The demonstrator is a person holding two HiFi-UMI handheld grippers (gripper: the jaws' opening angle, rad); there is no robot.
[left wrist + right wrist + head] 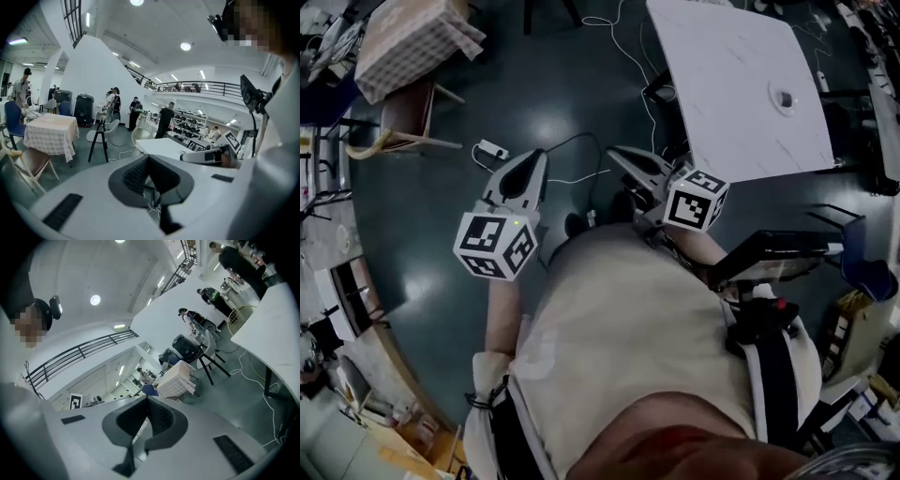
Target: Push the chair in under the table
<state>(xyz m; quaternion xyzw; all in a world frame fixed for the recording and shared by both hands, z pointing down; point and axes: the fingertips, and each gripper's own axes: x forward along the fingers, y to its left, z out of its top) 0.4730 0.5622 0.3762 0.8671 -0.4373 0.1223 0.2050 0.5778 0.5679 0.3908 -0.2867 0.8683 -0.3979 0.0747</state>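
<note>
head view: dim, underexposed, white table [741, 84] brightest; soft glare on dark floor [546, 127]; heavy fisheye bending at edges. gripper views: bright, lit by round ceiling lights [185, 46]; black vignetted corners; foreground soft.

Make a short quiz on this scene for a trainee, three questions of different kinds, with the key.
1. True or false: the left gripper grips a chair leg.
2. The wooden chair stands beside which table? A) the white table B) the table with the checked cloth C) neither
3. Fill in: the jaws of the right gripper are ___.
Key: 1 false; 2 B; 3 shut.
</note>
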